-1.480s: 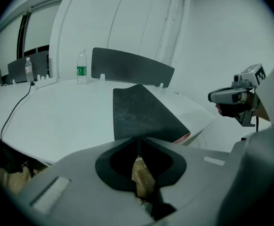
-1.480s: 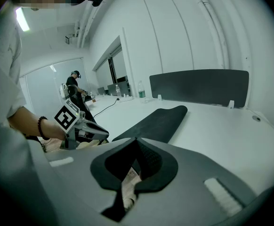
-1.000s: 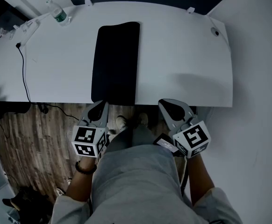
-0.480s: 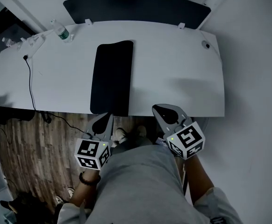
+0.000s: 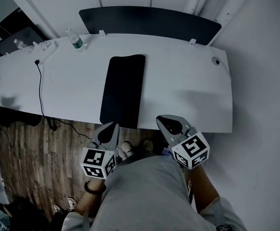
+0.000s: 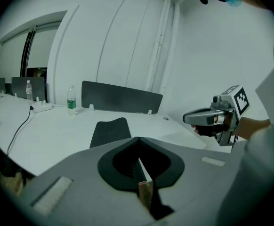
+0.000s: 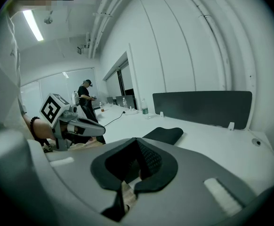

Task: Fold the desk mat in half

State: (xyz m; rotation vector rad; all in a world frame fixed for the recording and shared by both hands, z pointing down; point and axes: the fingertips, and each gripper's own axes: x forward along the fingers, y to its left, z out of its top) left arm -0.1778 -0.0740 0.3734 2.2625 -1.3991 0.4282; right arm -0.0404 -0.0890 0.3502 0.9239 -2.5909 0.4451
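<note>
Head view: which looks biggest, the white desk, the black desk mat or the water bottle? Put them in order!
1. desk, biggest by far
2. desk mat, a long strip lying on it
3. water bottle, tiny, at the far edge

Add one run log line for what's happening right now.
stage: both claws off the desk, near the person's body | left claw: shut, empty | right claw: shut, empty | desk mat: lying on desk, untouched
</note>
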